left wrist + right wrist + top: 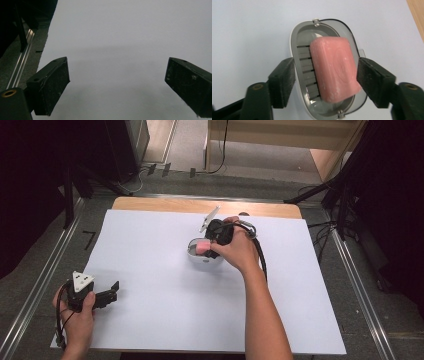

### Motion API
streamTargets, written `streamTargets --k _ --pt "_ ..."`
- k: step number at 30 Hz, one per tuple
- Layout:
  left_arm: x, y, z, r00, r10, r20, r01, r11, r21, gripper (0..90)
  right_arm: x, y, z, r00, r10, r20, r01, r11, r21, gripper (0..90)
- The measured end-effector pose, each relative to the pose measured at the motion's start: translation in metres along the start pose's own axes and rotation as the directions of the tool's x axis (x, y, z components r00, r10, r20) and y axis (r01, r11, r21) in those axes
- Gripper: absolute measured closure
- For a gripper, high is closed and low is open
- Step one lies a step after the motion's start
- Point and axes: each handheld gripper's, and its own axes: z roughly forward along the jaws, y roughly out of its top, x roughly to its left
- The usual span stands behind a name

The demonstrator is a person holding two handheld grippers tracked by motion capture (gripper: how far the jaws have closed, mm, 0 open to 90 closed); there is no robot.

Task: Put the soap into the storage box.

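A pink bar of soap [335,68] lies tilted in an oval grey soap dish [303,37] with a slatted floor, on the white table sheet. My right gripper [325,80] stands open astride it: one jaw is against the soap's side, the other is outside the dish rim with a gap to the soap. From above, the soap [202,247] and dish [199,259] sit mid-table under the right gripper [214,245]. My left gripper [114,292] rests open near the table's front left corner, with nothing between its jaws [117,82].
The white sheet [165,310] covers most of the wooden table; a wood strip [165,204] shows along the far edge. Metal rails [40,285] run along both sides on the floor. Dark stands and cables stand beyond the table.
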Motion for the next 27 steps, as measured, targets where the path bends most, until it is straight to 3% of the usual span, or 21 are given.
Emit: streamTargets --k 7,9,12,15,18,27 --pt "0.000 0.000 0.000 1.0000 0.001 -0.002 -0.001 1.0000 0.000 6.1 0.006 -0.025 -0.008 0.9930 0.101 0.062 -0.098 0.994 -0.057 9.8" --pt "0.000 0.000 0.000 1.0000 0.001 -0.002 -0.001 1.0000 0.000 6.0 0.007 -0.033 -0.010 0.9889 0.133 0.066 -0.129 0.990 -0.063 0.6" --pt "-0.001 0.000 0.000 1.0000 0.002 -0.003 -0.002 1.0000 0.000 6.0 0.009 -0.046 -0.013 0.9784 0.190 0.081 -0.184 0.980 -0.074 0.0" --pt "0.000 0.000 0.000 1.0000 0.002 -0.003 -0.002 1.0000 0.001 6.0 0.009 -0.062 -0.017 0.9625 0.262 0.070 -0.253 0.960 -0.121 0.0" --pt "0.000 0.000 0.000 1.0000 0.002 -0.003 -0.002 1.0000 0.001 6.0 0.010 -0.077 -0.020 0.9519 0.301 0.057 -0.290 0.945 -0.153 0.0" --pt "-0.001 0.000 0.000 1.0000 0.005 -0.002 -0.005 1.0000 -0.001 6.0 0.018 -0.112 -0.025 0.9346 0.348 0.073 -0.330 0.925 -0.187 0.0"
